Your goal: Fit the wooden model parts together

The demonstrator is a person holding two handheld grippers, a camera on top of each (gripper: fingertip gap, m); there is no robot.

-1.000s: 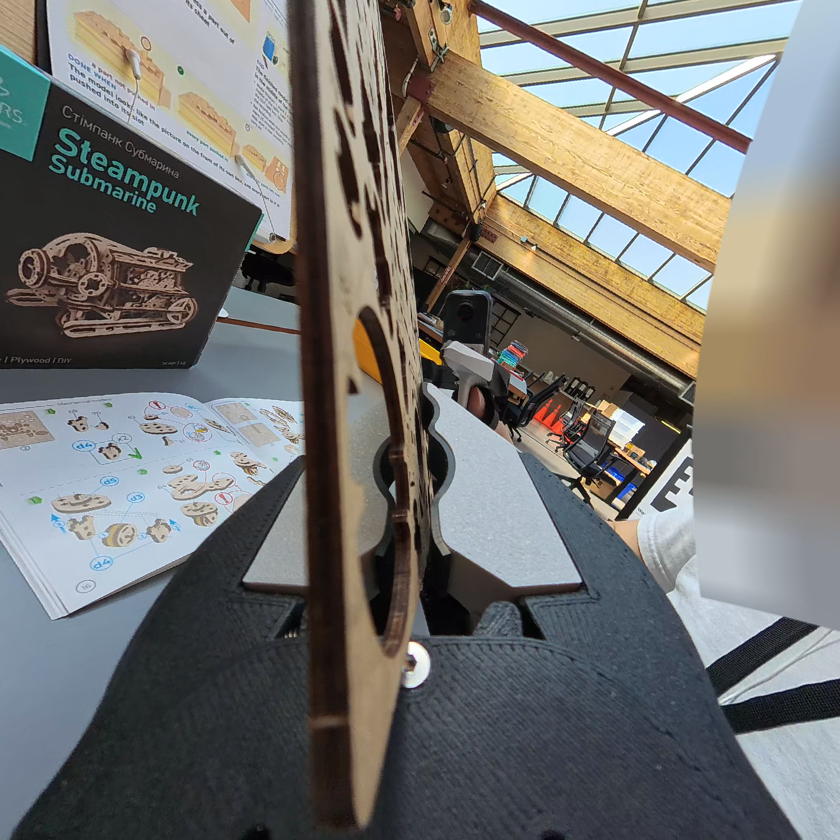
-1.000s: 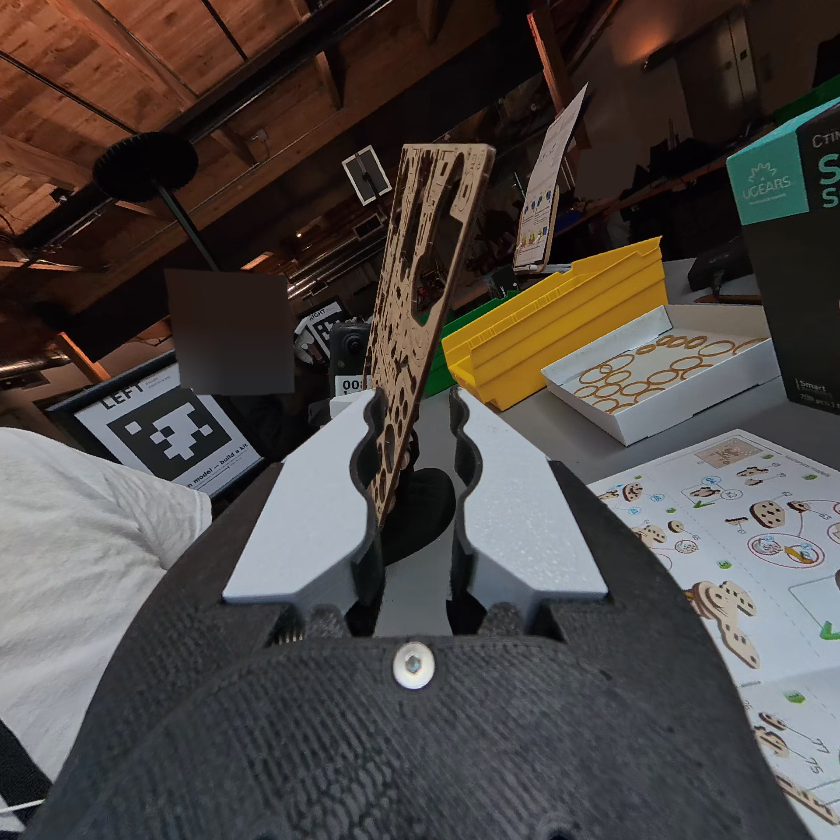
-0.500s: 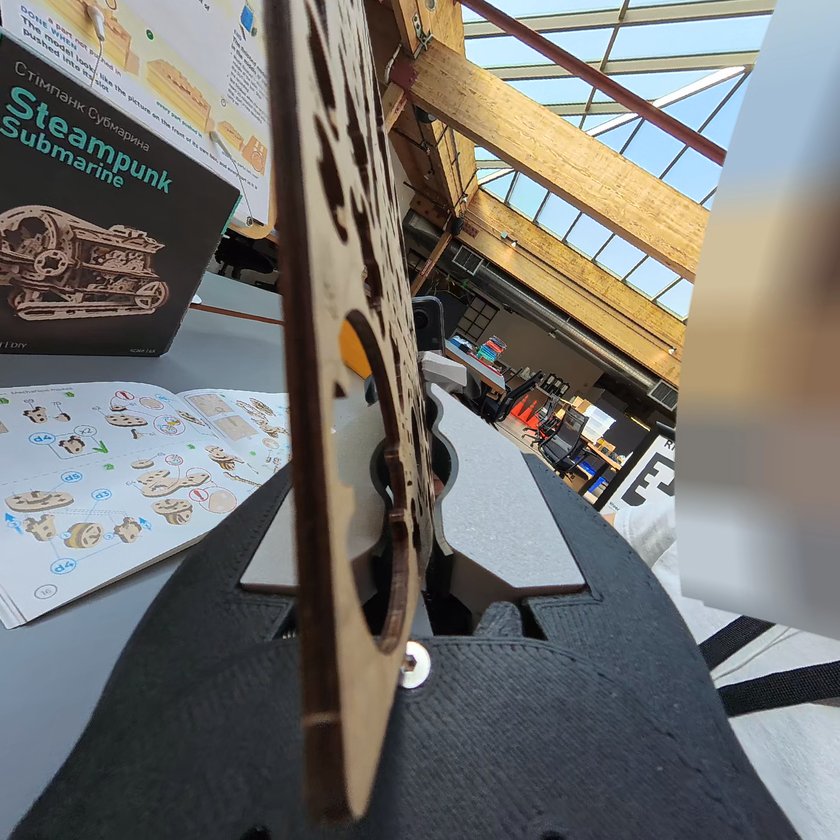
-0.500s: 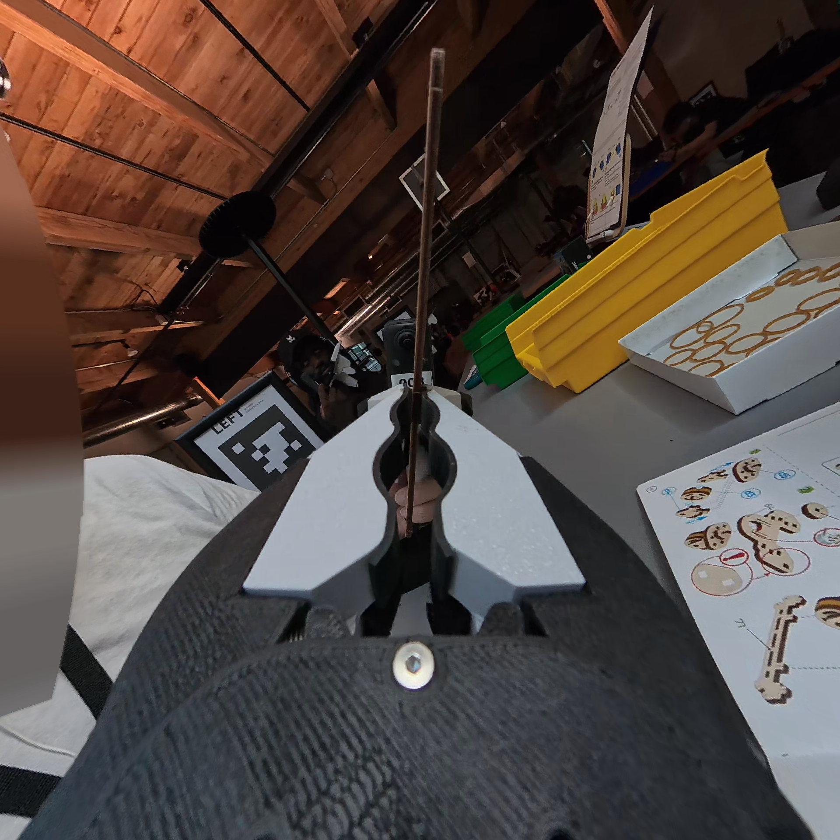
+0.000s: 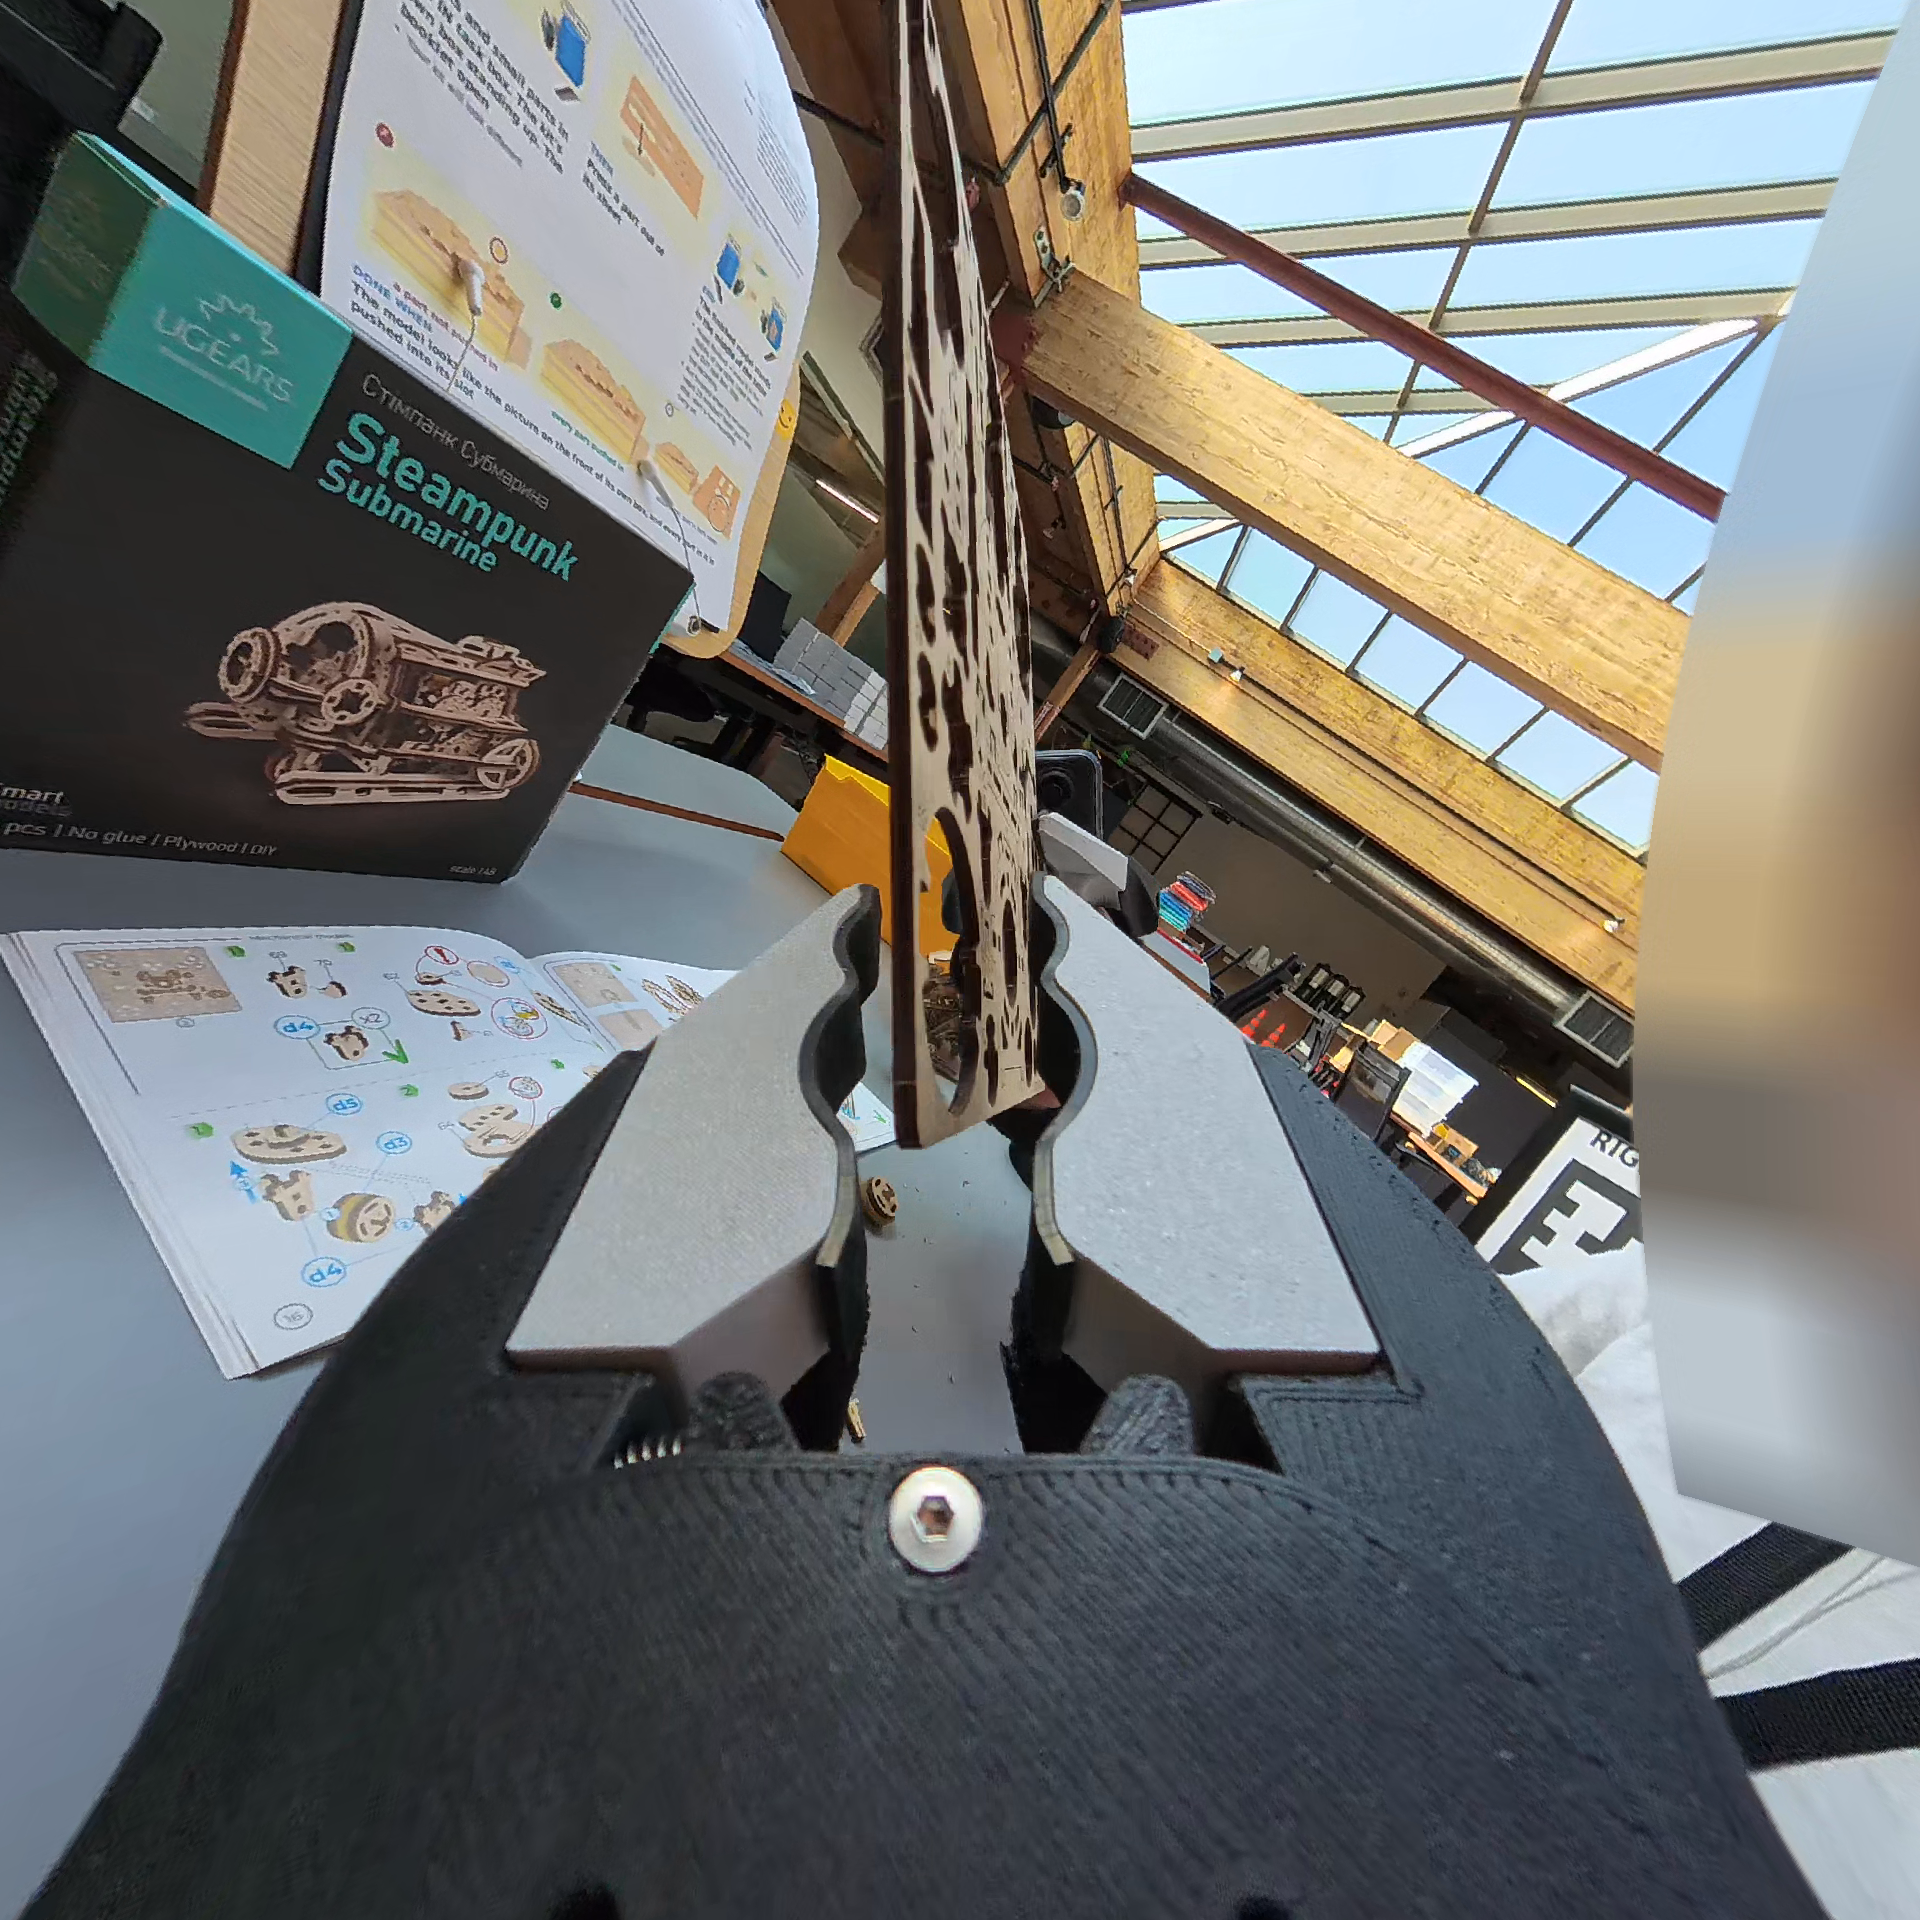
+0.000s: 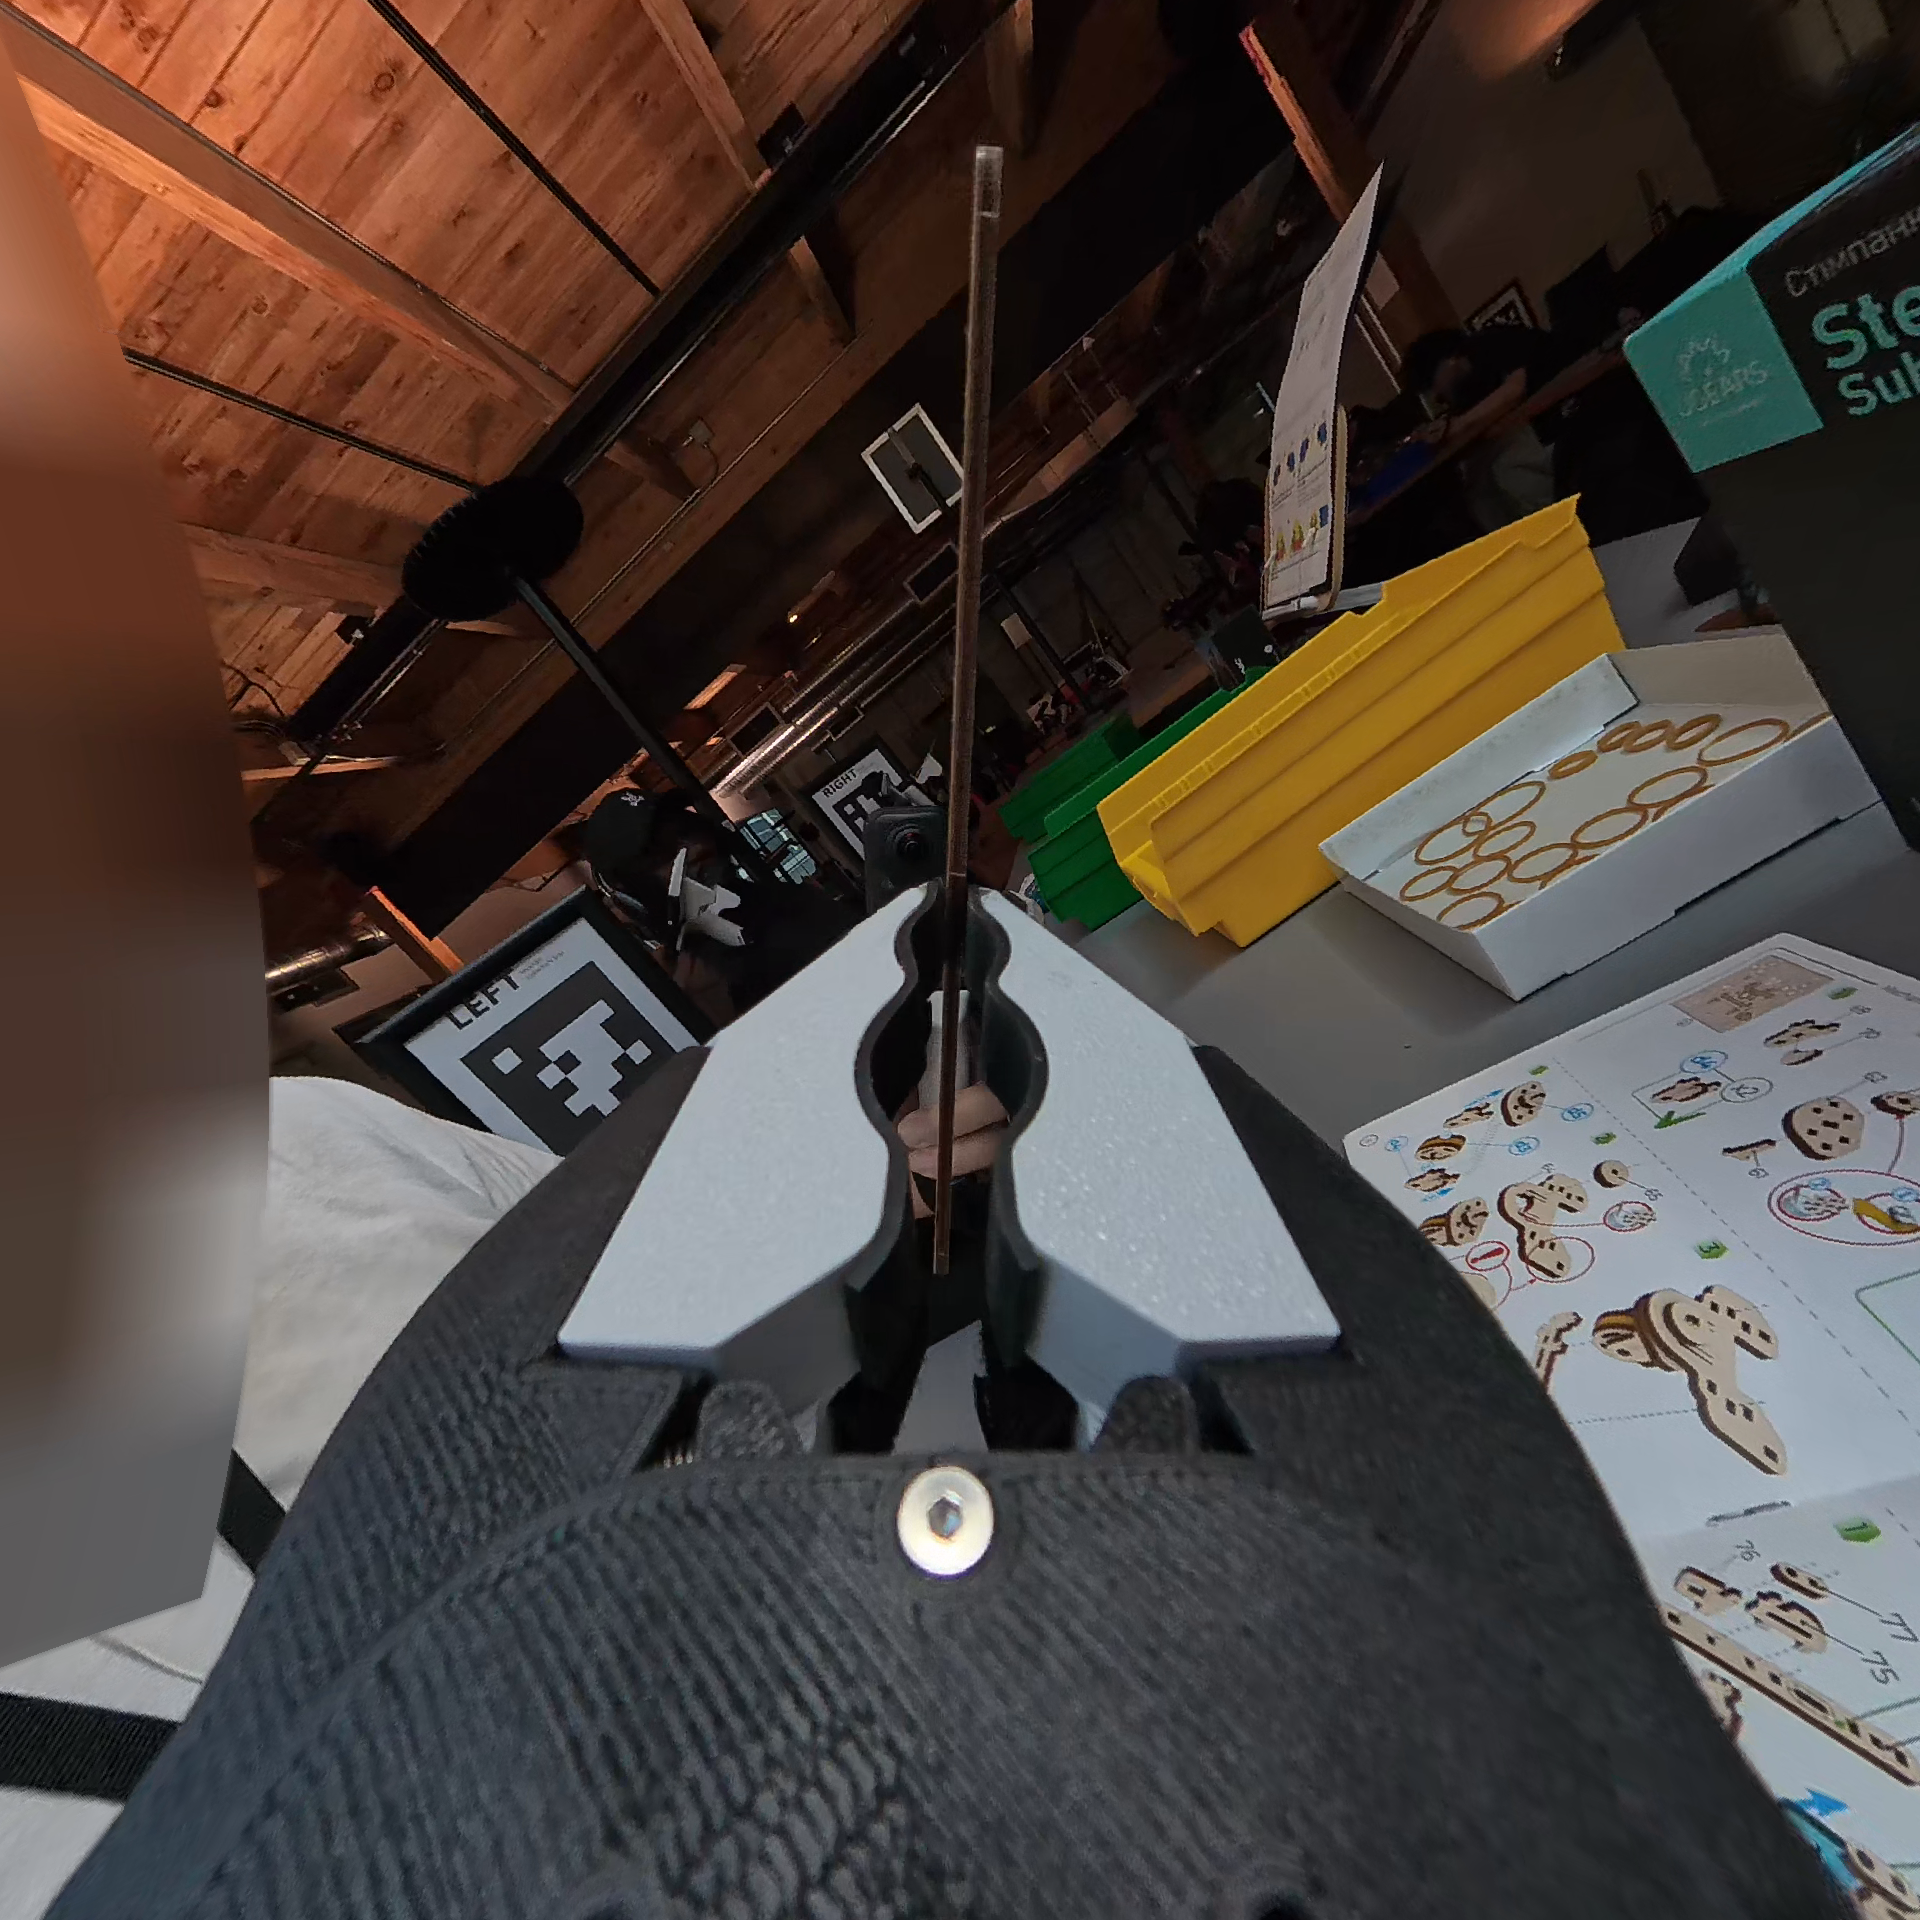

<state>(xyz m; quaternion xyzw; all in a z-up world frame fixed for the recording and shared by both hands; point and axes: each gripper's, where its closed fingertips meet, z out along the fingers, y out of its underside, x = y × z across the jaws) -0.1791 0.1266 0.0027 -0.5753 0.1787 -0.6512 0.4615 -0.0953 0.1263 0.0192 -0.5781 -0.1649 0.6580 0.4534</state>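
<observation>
A laser-cut plywood sheet [image 5: 956,623] full of cut-outs stands upright in the air. My right gripper [image 6: 956,904] is shut on its lower part; in the right wrist view the sheet shows edge-on as a thin dark line [image 6: 971,520]. My left gripper [image 5: 956,914] is open, and the sheet's lower corner hangs between its grey fingers [image 5: 727,1122], close to the right-hand one. A small round wooden part [image 5: 881,1197] lies on the grey table [image 5: 675,831] below the left gripper. The right gripper's body [image 5: 1091,852] shows behind the sheet.
A dark model-kit box [image 5: 312,623] and an open instruction booklet [image 5: 312,1091] lie on the left. A yellow bin [image 6: 1351,748], green bins [image 6: 1070,810] and a white tray of wooden rings [image 6: 1662,862] stand at the far side. A person's white sleeve [image 6: 395,1195] is near. The grippers' ends are close to 9 cm from one another.
My left gripper has opened, let go of the plywood sheet and drawn back from it. My right gripper has closed on the sheet and now holds it alone.
</observation>
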